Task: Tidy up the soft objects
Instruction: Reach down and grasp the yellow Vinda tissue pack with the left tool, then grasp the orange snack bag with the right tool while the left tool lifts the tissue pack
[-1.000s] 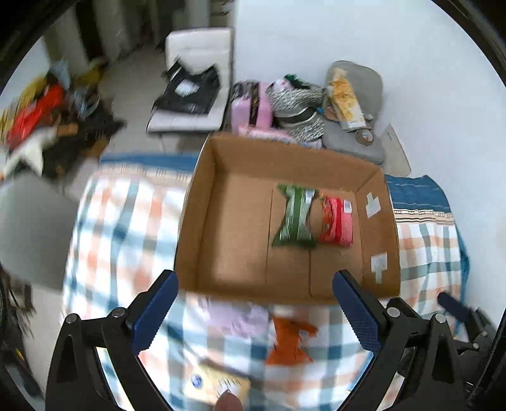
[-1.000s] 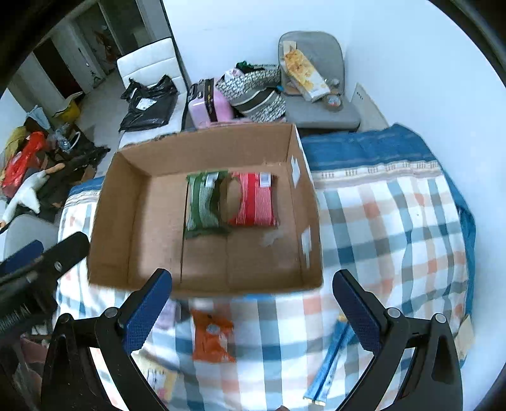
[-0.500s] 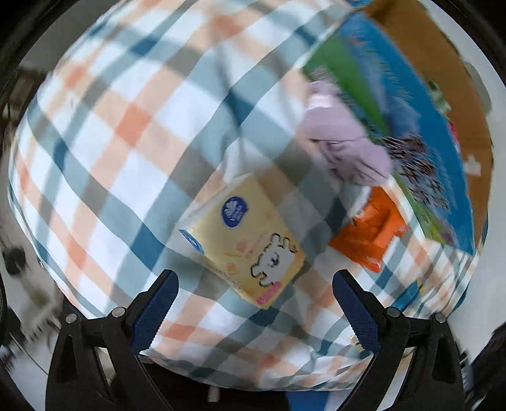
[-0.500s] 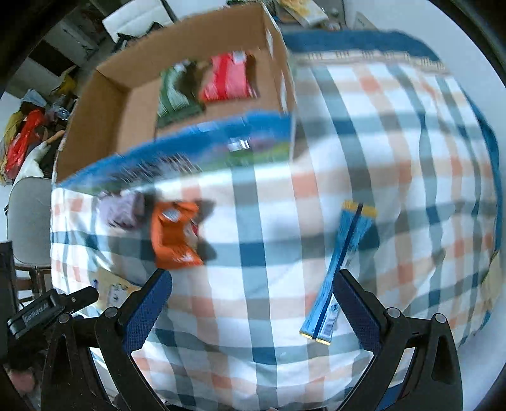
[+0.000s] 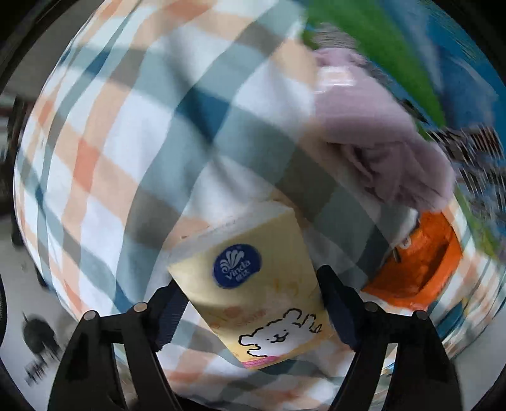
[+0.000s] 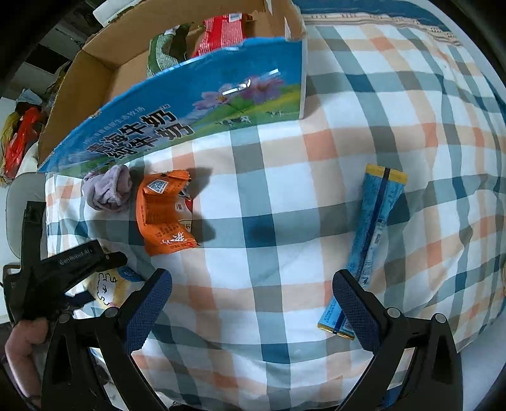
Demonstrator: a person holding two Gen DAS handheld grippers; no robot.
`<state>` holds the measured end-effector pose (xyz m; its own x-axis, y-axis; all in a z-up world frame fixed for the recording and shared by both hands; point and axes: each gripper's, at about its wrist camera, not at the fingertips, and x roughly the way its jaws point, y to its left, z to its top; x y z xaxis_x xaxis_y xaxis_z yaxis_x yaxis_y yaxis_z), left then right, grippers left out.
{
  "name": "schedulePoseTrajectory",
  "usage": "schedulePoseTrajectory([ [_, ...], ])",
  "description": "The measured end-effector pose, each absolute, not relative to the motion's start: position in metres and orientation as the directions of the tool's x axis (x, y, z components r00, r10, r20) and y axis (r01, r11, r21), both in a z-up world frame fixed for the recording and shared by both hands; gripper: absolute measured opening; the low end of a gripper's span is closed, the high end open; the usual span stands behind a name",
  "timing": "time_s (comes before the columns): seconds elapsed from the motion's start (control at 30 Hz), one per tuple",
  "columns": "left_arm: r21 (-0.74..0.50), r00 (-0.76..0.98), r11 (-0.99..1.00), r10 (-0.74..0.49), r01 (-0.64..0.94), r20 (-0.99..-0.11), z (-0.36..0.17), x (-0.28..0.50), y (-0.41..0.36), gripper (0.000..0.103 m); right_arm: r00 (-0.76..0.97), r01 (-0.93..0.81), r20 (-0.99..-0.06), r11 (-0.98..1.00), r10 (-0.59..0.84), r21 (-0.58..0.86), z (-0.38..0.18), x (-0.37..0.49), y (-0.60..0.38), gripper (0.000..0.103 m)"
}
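A yellow tissue pack (image 5: 253,300) lies on the checked cloth (image 5: 126,142), between the fingers of my left gripper (image 5: 253,303). The jaws stand open on either side of it, close to its edges. A purple sock (image 5: 379,148) and an orange snack bag (image 5: 417,259) lie beyond it. In the right wrist view my right gripper (image 6: 249,303) is open and empty above the cloth. The left gripper (image 6: 72,262) shows at the lower left over the tissue pack (image 6: 109,286). The purple sock (image 6: 107,189), the orange bag (image 6: 164,211) and a long blue packet (image 6: 370,237) lie on the cloth.
A cardboard box (image 6: 95,63) with a blue printed front stands at the far edge and holds a green pack (image 6: 164,50) and a red pack (image 6: 224,30). The cloth's front edge drops off just below both grippers.
Both grippers have tipped down from the box toward the cloth. My left gripper has come down close around the tissue pack. My right gripper has come lower over the cloth.
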<state>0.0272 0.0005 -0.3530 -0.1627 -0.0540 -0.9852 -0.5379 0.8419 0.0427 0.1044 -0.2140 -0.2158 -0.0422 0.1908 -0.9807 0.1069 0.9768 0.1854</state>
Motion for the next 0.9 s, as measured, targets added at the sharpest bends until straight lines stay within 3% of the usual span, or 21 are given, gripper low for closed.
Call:
schedulePoseTrajectory([
  [0.27,0.004,-0.132,0.977,-0.025,-0.213,-0.991,-0.355,0.015,-0.062,0.077,-0.072,0.127,-0.962,0.959,0.263,0.253,-0.231,0.110,-0.211,0.103],
  [0.5,-0.071,-0.154,0.949,-0.123,-0.307,-0.980,-0.372,-0.016,-0.068,0.077,-0.084,0.122,-0.920,0.920,0.383,0.372,-0.245,0.141,-0.180,0.100],
  [0.67,-0.073,-0.157,0.931,-0.137,-0.357,-0.978,-0.376,-0.043,-0.082,0.077,-0.151,0.096,-0.904,0.916,0.400,0.389,-0.272,0.163,-0.141,0.079],
  [0.73,-0.077,-0.160,0.929,-0.143,-0.363,-0.977,-0.379,-0.056,-0.089,0.077,-0.169,0.093,-0.901,0.917,0.399,0.388,-0.279,0.167,-0.132,0.056],
  [0.8,-0.072,-0.170,0.927,-0.143,-0.369,-0.975,-0.381,-0.055,-0.098,0.077,-0.171,0.086,-0.912,0.928,0.373,0.363,-0.283,0.168,-0.127,0.042],
  [0.9,-0.056,-0.168,0.934,-0.122,-0.352,-0.978,-0.380,-0.056,-0.108,0.077,-0.178,0.074,-0.923,0.940,0.341,0.333,-0.283,0.163,-0.131,0.037],
])
